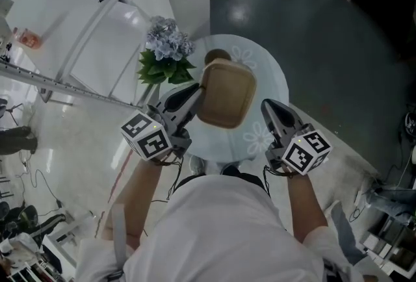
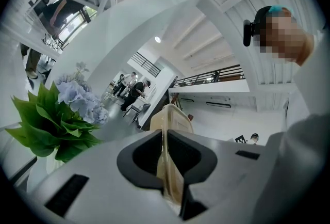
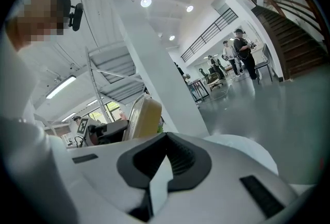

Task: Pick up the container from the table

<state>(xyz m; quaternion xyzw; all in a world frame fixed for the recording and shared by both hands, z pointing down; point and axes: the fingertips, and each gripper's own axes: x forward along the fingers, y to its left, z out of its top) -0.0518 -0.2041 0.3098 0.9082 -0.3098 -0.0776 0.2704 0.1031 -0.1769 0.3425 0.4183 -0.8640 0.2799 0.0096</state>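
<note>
The tan, square container (image 1: 226, 93) with rounded corners hangs tilted above the round white table (image 1: 272, 76). My left gripper (image 1: 197, 97) is shut on its left rim. In the left gripper view that rim (image 2: 172, 114) runs edge-on between the dark pads of the left gripper (image 2: 165, 138). My right gripper (image 1: 267, 106) is a little to the right of the container, apart from it, shut with nothing in it. In the right gripper view, the container (image 3: 145, 116) shows upright beyond the right gripper (image 3: 166, 138), with the left gripper (image 3: 103, 132) behind it.
A bunch of pale blue flowers with green leaves (image 1: 166, 52) stands at the table's left edge, close to my left gripper, and fills the left side as flowers (image 2: 62, 114). A small brown round object (image 1: 217, 55) lies on the table beyond the container. Dark floor lies to the right.
</note>
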